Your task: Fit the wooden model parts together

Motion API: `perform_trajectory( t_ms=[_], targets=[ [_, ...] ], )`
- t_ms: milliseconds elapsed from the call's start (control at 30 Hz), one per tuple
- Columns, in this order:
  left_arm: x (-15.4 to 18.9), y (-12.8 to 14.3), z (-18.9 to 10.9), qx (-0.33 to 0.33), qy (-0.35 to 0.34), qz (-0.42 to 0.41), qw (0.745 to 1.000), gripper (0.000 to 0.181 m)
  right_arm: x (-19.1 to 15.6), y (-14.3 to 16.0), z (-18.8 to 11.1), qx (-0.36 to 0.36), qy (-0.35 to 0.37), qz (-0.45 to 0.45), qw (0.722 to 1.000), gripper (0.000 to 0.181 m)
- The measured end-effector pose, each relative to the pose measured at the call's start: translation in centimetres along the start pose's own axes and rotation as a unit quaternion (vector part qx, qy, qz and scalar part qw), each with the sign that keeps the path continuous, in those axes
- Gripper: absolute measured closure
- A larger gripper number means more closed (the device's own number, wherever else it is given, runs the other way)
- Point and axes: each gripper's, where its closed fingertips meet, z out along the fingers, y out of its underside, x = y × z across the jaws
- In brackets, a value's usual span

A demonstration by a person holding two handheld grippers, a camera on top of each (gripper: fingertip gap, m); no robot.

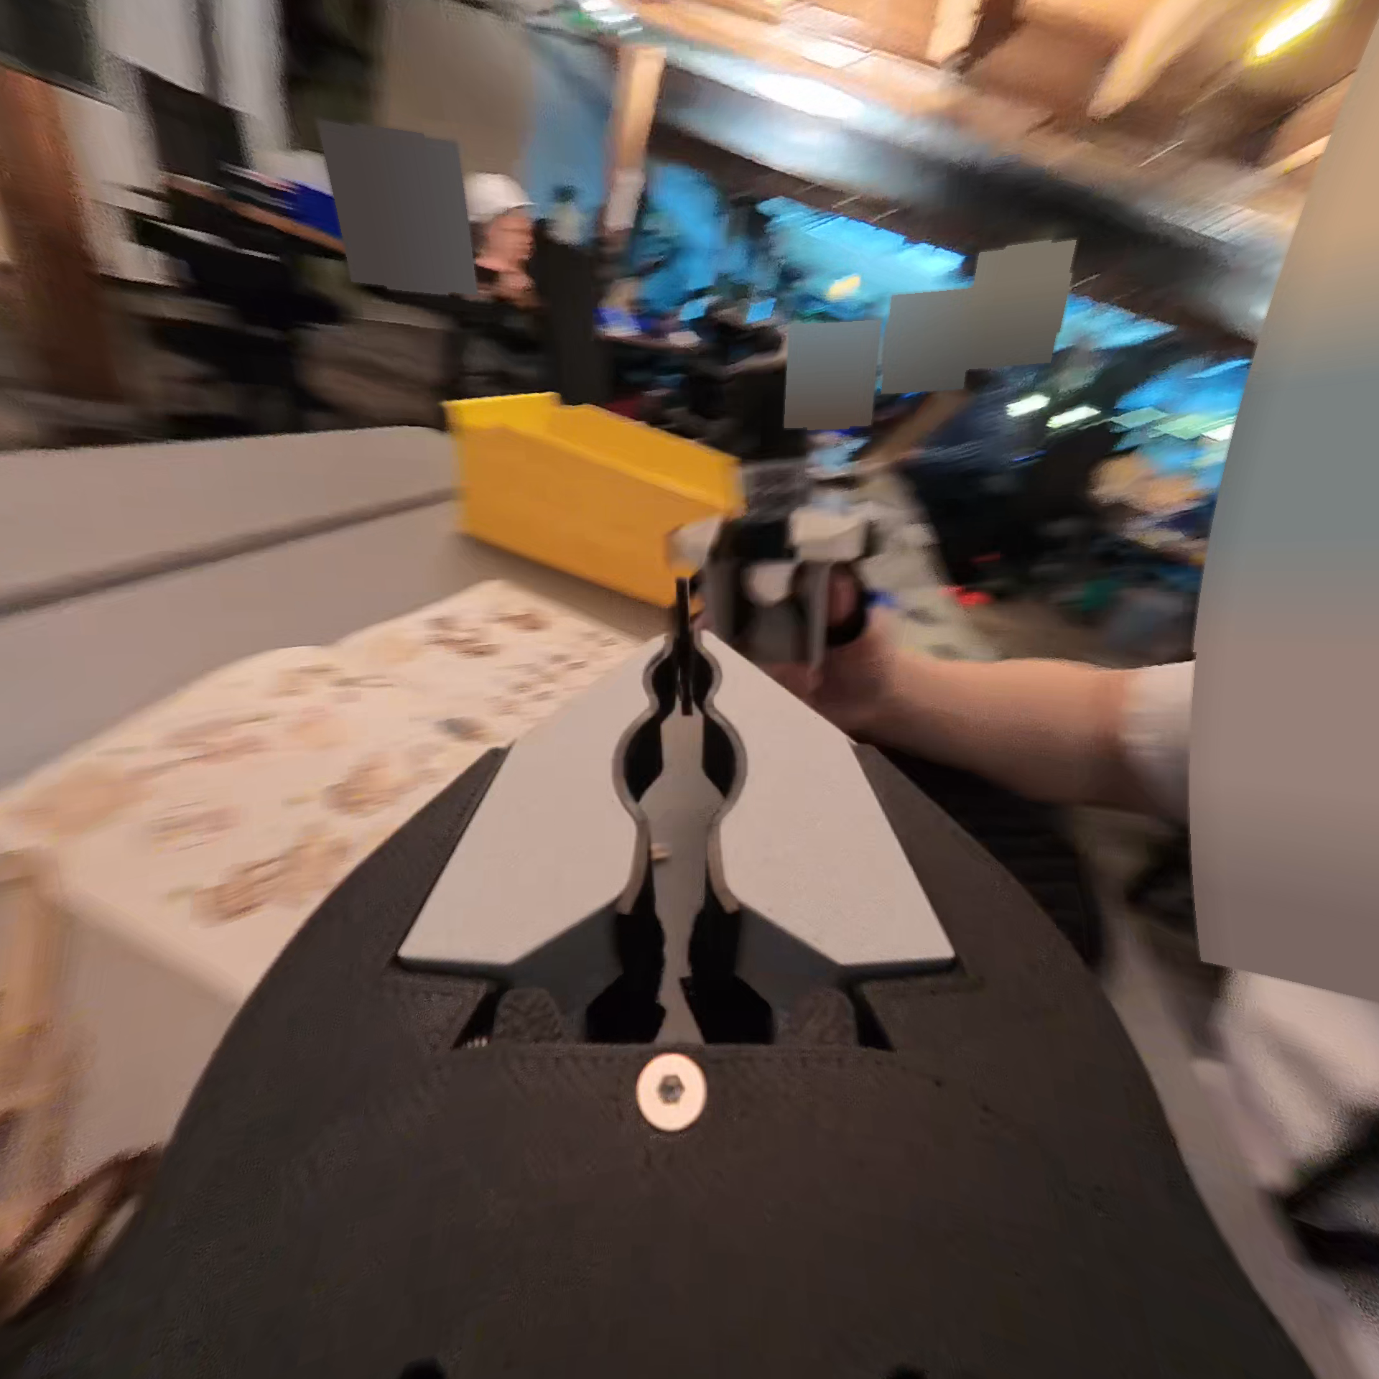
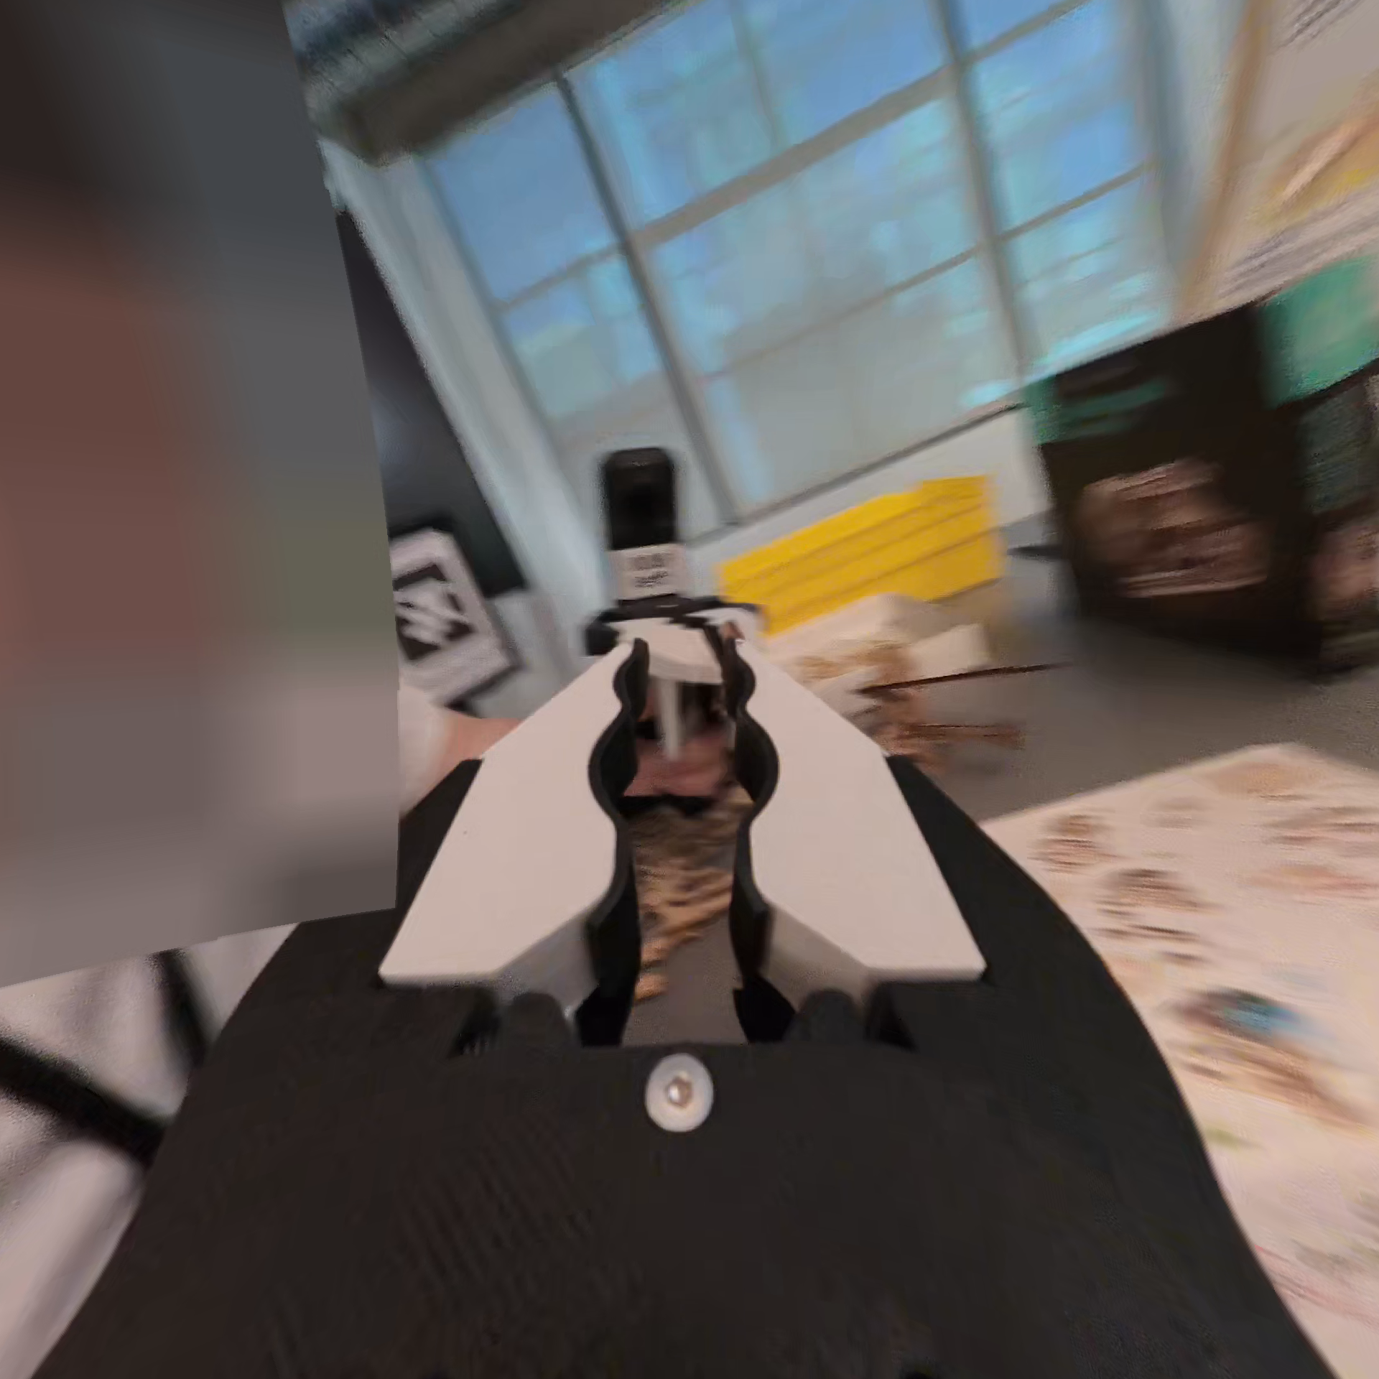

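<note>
In the left wrist view my left gripper [image 1: 683, 660] is shut on a thin dark wooden part [image 1: 683, 619], seen edge-on and sticking out past the fingertips. My right gripper [image 1: 776, 589], held by a hand, is just beyond it, close to the part's far end. In the right wrist view my right gripper [image 2: 684, 660] has its jaws apart with nothing clearly between them. The left gripper [image 2: 671, 634] faces it, just past the tips. A blurred pale wooden piece [image 2: 679, 880] shows through the gap below. Both views are motion-blurred.
A yellow bin [image 1: 589, 492] stands on the grey table [image 1: 186, 522], also in the right wrist view [image 2: 858, 552]. A printed sheet [image 1: 298, 746] lies on the table, as the right wrist view [image 2: 1194, 933] shows. Wooden sheets [image 2: 895, 664] and a dark box [image 2: 1194, 522] stand behind. Both grippers' tips are close together, under 4 cm apart.
</note>
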Motion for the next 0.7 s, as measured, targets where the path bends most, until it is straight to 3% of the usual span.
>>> perform_trajectory(
  t_ms=[67,167,300,367,500,633,700],
  targets=[
    [-1.8,0.5,-0.1,-0.019,-0.083,0.049,0.995,0.181,1.8,-0.8,-0.2,-0.059,0.092,-0.106,0.988,0.164],
    [-2.5,0.5,-0.1,-0.011,-0.123,0.047,0.991,0.181,0.8,-1.1,1.2,-0.168,0.088,-0.209,0.959,0.164],
    [-2.7,0.7,-0.2,-0.006,-0.123,0.011,0.992,0.181,3.2,0.4,1.6,-0.311,0.127,-0.389,0.858,0.166],
    [-2.6,0.7,-0.2,0.005,-0.109,-0.02,0.994,0.181,4.0,1.8,1.6,-0.354,0.118,-0.418,0.828,0.166],
    [-2.9,1.1,-0.1,0.013,-0.097,-0.099,0.99,0.181,3.1,2.0,2.6,-0.324,0.115,-0.529,0.776,0.172],
    [-2.6,1.8,0.4,0.01,-0.079,-0.14,0.987,0.181,4.7,3.6,2.1,-0.39,0.143,-0.593,0.69,0.171],
    [-2.5,2.3,0.6,-0.001,-0.077,-0.141,0.987,0.181,4.7,4.1,2.2,-0.39,0.138,-0.598,0.687,0.172]
  ],
)
